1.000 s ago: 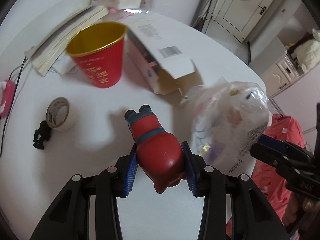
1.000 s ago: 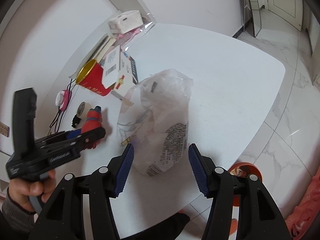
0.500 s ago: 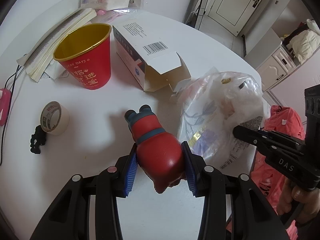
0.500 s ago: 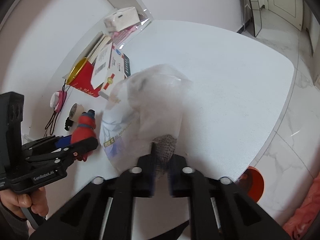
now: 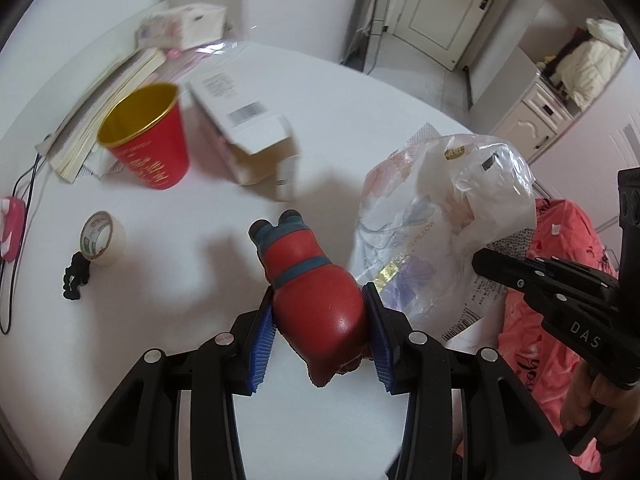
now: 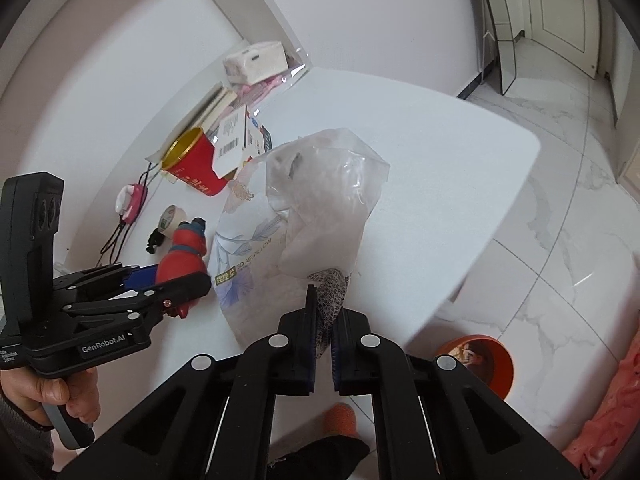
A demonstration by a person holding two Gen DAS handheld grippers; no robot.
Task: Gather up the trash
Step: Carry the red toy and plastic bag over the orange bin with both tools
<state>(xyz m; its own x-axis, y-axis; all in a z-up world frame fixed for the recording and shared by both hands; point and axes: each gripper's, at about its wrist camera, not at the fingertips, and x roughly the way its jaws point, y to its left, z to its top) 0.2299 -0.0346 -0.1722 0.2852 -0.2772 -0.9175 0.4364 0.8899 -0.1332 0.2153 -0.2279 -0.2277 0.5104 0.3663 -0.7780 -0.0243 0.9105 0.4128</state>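
1. Left wrist view:
   - Between the blue pads of the left gripper (image 5: 320, 330) a red toy (image 5: 316, 292) is clamped, its blue-capped end pointing forward over the white table (image 5: 160, 300).
   - A clear plastic bag (image 5: 444, 224) is seen just right of the toy, its lower edge pinched by the black right gripper (image 5: 486, 260) coming in from the right.
   - A red cup (image 5: 150, 142) is placed upright beyond the toy, with an open box (image 5: 244, 136) beside it; a tape roll (image 5: 102, 238) is seen to the left.

2. Right wrist view:
   - The right gripper (image 6: 322, 320) is closed on the bag (image 6: 304, 224), a printed fold of which is pressed between the pads directly ahead.
   - The bag is seen rising from the pads, over the table (image 6: 440, 184).
   - The left gripper (image 6: 172, 280) is held just left of the bag with the toy (image 6: 184, 252) in its grip.
   - An orange bin (image 6: 480, 360) is seen on the floor below the table edge, to the right.
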